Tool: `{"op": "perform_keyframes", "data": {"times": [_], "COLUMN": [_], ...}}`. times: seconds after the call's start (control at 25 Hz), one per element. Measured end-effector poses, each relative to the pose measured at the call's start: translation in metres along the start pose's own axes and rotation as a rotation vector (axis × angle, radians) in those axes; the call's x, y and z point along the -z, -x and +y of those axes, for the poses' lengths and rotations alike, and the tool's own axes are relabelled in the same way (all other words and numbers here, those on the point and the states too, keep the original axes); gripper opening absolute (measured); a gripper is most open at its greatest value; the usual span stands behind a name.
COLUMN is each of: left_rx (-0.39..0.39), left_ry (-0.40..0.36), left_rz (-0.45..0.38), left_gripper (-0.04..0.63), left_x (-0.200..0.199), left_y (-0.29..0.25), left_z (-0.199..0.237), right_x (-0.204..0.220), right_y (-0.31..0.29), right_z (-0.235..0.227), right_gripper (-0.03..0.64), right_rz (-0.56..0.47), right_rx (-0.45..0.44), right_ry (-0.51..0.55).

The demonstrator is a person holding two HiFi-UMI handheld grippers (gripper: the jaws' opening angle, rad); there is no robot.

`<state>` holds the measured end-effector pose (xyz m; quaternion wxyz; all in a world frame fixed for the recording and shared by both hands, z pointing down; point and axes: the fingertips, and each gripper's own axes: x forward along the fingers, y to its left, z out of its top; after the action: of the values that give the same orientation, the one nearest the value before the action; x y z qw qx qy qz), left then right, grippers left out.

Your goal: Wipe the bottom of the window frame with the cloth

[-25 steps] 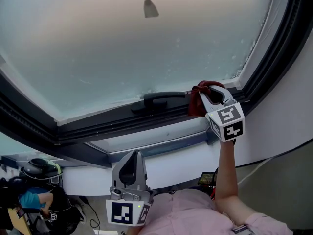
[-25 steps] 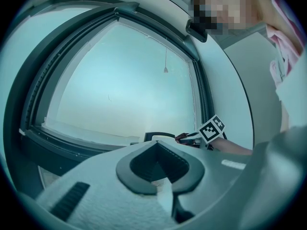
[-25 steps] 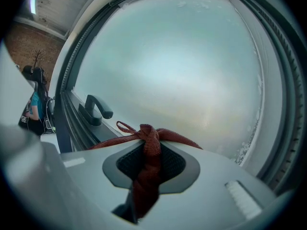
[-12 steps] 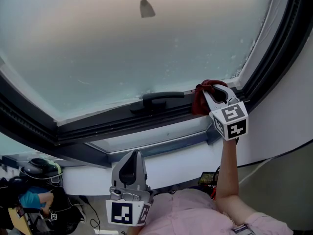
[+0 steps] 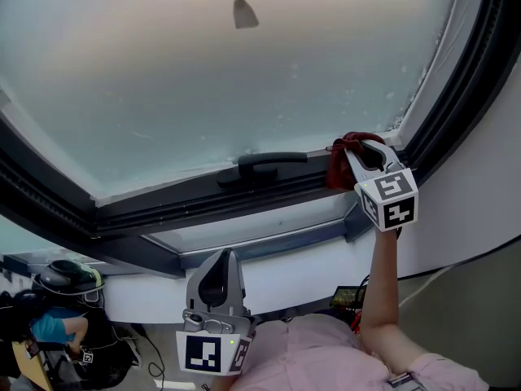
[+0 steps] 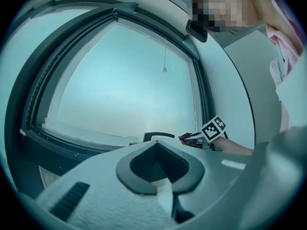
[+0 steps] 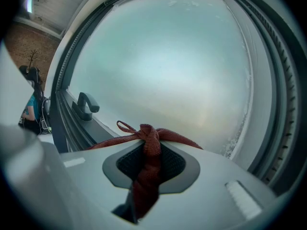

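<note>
A dark red cloth is pinched in my right gripper, which is shut on it and presses it against the dark bottom window frame near the right corner. In the right gripper view the cloth hangs bunched between the jaws, with the frosted pane behind. My left gripper is held low, near the person's body and away from the window. It is shut with nothing in it; in the left gripper view the jaws meet. The right gripper's marker cube shows far off there.
A black window handle sticks out of the bottom frame just left of the cloth. The handle also shows in the right gripper view. A pull cord end hangs in front of the glass. The frame's right upright rises close to the right gripper.
My right gripper has slid the cloth a little to the right along the bottom frame, toward the corner. The left gripper has stayed still.
</note>
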<state>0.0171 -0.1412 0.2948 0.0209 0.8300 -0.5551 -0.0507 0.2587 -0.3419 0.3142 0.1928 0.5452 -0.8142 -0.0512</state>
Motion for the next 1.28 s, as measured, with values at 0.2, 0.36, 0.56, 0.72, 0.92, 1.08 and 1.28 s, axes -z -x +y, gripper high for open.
{"op": "perform_keyframes", "data": {"times": [0.2, 0.36, 0.56, 0.72, 0.92, 1.08, 1.28], "left_rx": [0.002, 0.011, 0.024, 0.021, 0.016, 0.005, -0.012], "left_ry": [-0.001, 0.000, 0.001, 0.001, 0.000, 0.001, 0.004], "left_rz": [-0.001, 0.001, 0.004, 0.003, 0.004, -0.001, -0.005], "left_gripper": [-0.006, -0.006, -0.006, -0.006, -0.006, -0.006, -0.006], "left_x": [0.000, 0.000, 0.002, 0.002, 0.001, -0.001, -0.003], "left_y": [-0.001, -0.004, -0.008, -0.010, -0.008, -0.004, 0.006], "left_z": [-0.002, -0.006, -0.011, -0.012, -0.011, -0.005, 0.006], "right_x": [0.011, 0.018, 0.022, 0.027, 0.032, 0.036, 0.037], "right_y": [0.006, 0.010, 0.012, 0.014, 0.016, 0.018, 0.018], "right_z": [-0.027, -0.045, -0.057, -0.069, -0.082, -0.092, -0.094], "right_gripper": [0.078, 0.078, 0.078, 0.078, 0.078, 0.078, 0.078], "right_rz": [0.022, 0.031, 0.025, 0.030, 0.039, 0.042, 0.041], "right_rx": [0.064, 0.097, 0.108, 0.123, 0.146, 0.182, 0.203], "right_ry": [-0.013, -0.025, -0.035, -0.044, -0.053, -0.067, -0.077]}}
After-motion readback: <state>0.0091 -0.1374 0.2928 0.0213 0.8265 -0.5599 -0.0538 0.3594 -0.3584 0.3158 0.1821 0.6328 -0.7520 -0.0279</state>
